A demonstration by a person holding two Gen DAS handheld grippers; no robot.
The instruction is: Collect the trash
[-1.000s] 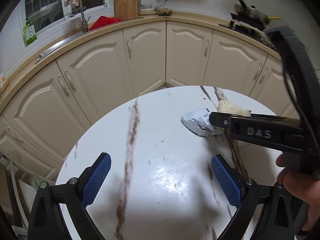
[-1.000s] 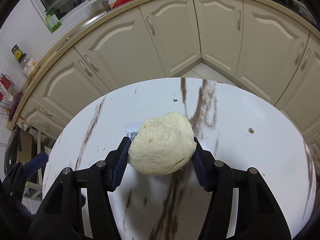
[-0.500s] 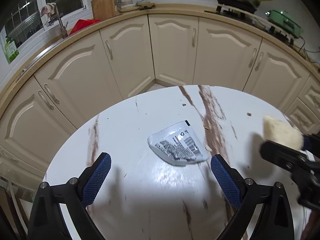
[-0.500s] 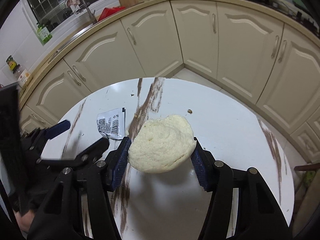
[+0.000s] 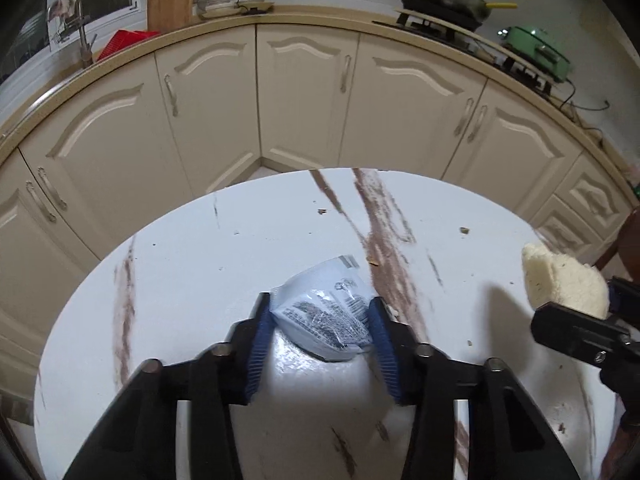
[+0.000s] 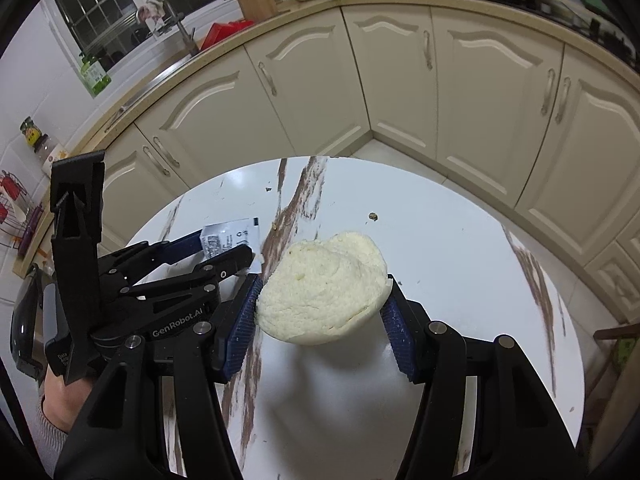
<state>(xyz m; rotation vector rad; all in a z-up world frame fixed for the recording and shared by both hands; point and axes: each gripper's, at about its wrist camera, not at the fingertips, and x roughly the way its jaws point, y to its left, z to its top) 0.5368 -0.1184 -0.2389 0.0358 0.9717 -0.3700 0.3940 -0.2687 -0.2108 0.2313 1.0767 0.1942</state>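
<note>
Left wrist view: left gripper (image 5: 322, 322) had just closed on a crinkly, light wrapper (image 5: 326, 314) on the table (image 5: 180, 300); edge grip suits. Right gripper (image 6: 320, 308) clamped a soft, crushable bun (image 6: 320, 286).

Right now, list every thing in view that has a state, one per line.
left gripper: jaws just closed in, pads pressing the wrapper
wrapper: crumpled, pinched, on the table
right gripper: shut on the bun
bun: held above the table
table: crumbs scattered
cabinet doors: closed
</note>
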